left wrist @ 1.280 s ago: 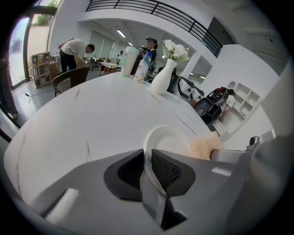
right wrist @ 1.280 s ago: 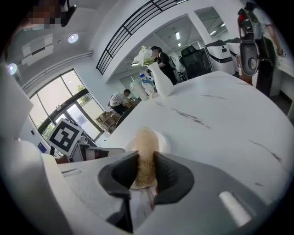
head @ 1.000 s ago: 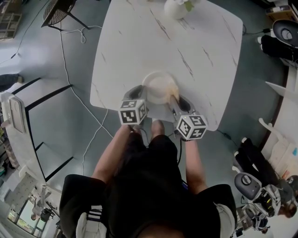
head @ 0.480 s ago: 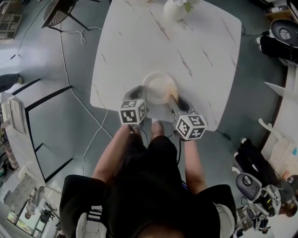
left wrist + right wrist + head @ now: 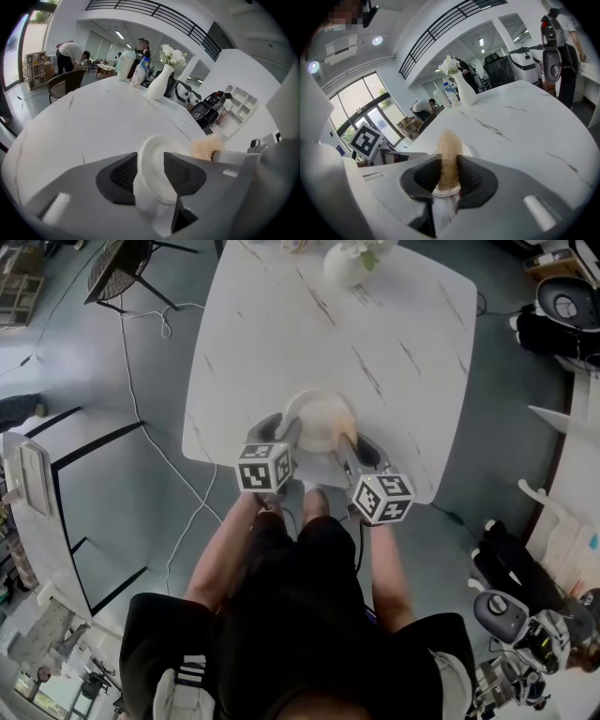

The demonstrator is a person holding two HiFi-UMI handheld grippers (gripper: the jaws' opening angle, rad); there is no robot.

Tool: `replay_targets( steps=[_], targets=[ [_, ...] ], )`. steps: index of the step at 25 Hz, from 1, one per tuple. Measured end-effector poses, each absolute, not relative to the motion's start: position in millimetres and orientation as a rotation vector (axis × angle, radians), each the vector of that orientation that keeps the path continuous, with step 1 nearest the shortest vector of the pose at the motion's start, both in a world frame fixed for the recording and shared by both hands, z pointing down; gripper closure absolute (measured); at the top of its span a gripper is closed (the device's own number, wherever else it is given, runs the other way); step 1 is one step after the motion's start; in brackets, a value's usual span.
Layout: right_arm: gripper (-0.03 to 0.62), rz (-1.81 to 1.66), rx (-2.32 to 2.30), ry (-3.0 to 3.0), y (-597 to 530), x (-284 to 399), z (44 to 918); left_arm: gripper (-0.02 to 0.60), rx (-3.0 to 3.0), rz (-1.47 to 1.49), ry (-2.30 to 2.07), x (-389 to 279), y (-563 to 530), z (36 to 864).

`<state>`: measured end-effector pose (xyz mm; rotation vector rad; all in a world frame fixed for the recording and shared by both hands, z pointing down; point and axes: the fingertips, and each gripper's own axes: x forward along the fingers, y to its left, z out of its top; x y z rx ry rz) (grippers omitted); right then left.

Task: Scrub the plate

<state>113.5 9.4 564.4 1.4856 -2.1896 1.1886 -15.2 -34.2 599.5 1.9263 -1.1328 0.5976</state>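
Observation:
A white paper plate (image 5: 317, 418) lies near the front edge of the white marble table (image 5: 394, 343). My left gripper (image 5: 284, 433) is at the plate's left rim. Its jaws have just been opening, and in the left gripper view the plate (image 5: 157, 176) stands between the spread pads without being pressed. My right gripper (image 5: 349, 442) is shut on a tan scrubbing sponge (image 5: 448, 161), whose tip rests at the plate's right rim (image 5: 467, 151). The sponge (image 5: 205, 147) also shows beyond the plate in the left gripper view.
A white vase with flowers (image 5: 347, 259) stands at the table's far edge, with bottles (image 5: 133, 70) beside it. A wicker chair (image 5: 117, 263) and a cable lie on the floor to the left. The person stands against the front edge of the table.
The left gripper's jaws have spread apart at the plate's rim and let go of it. Both hands have stayed where they were, and the right gripper still holds the sponge.

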Motion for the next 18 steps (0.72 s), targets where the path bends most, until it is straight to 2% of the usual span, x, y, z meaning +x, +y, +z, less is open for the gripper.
replay_targets(
  steps=[3, 11, 18],
  targets=[
    [0.502, 1.178, 1.497, -2.194, 10.4, 114.3, 559.0, 0.375, 1.964, 0.611, -1.11, -11.5, -31.3, 592.5],
    [0.502, 1.128, 1.53, -2.214, 11.8, 111.2, 537.3, 0.376, 2.001, 0.606, -1.092, -11.9, -24.5, 574.4],
    [0.502, 0.994, 1.566, -2.248, 11.3, 104.8, 508.5, 0.47, 2.08, 0.601, -1.1, -19.4, -24.8, 547.5]
  ],
)
